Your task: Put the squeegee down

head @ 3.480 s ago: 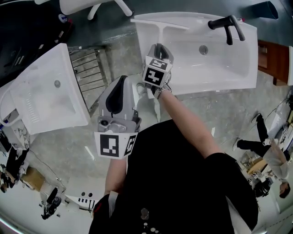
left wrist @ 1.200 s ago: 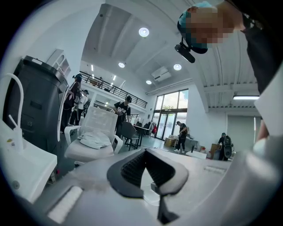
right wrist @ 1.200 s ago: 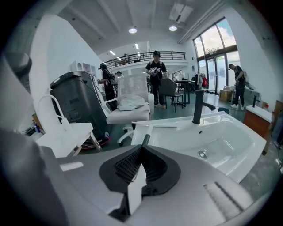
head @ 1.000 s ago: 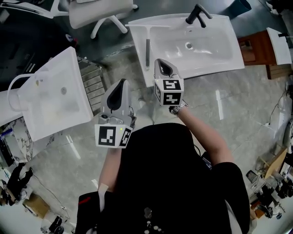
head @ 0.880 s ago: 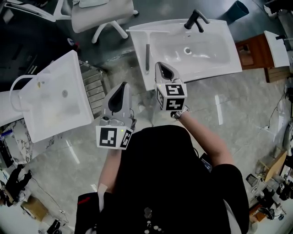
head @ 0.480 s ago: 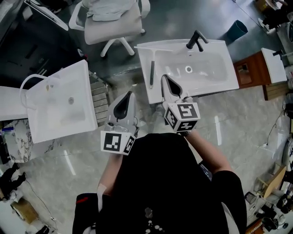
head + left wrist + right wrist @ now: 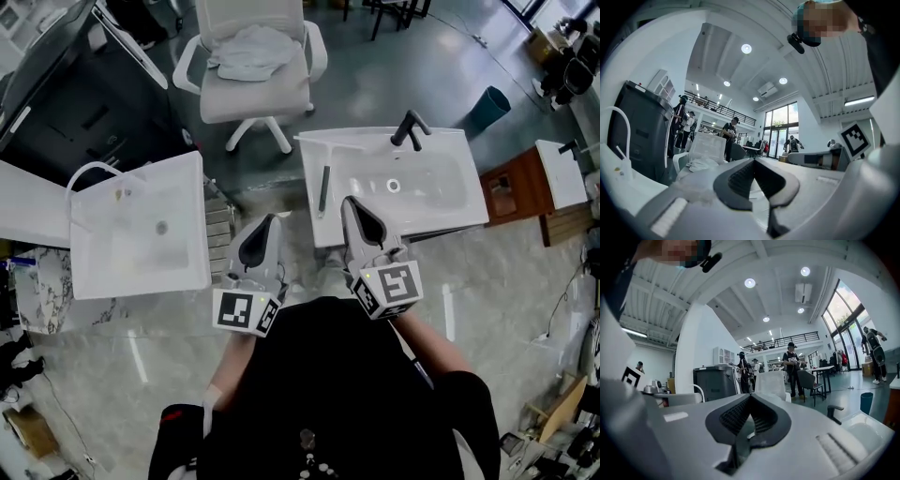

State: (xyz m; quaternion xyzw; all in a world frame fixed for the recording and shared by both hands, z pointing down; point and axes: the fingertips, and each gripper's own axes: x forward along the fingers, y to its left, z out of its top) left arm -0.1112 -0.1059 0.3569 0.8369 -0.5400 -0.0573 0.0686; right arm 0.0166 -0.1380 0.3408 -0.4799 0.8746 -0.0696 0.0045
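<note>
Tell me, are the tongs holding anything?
Nothing. The left tongs and right tongs are shut and empty; the squeegee lies on the white sink.

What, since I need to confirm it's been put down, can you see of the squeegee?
The squeegee lies flat on the left end of the white sink, beside the basin. Its slim dark grey handle points toward the person. A pale blade crosses the far end, making a T that is faint against the white. Only the sink touches it. The left gripper and right gripper are both apart from it.
</note>
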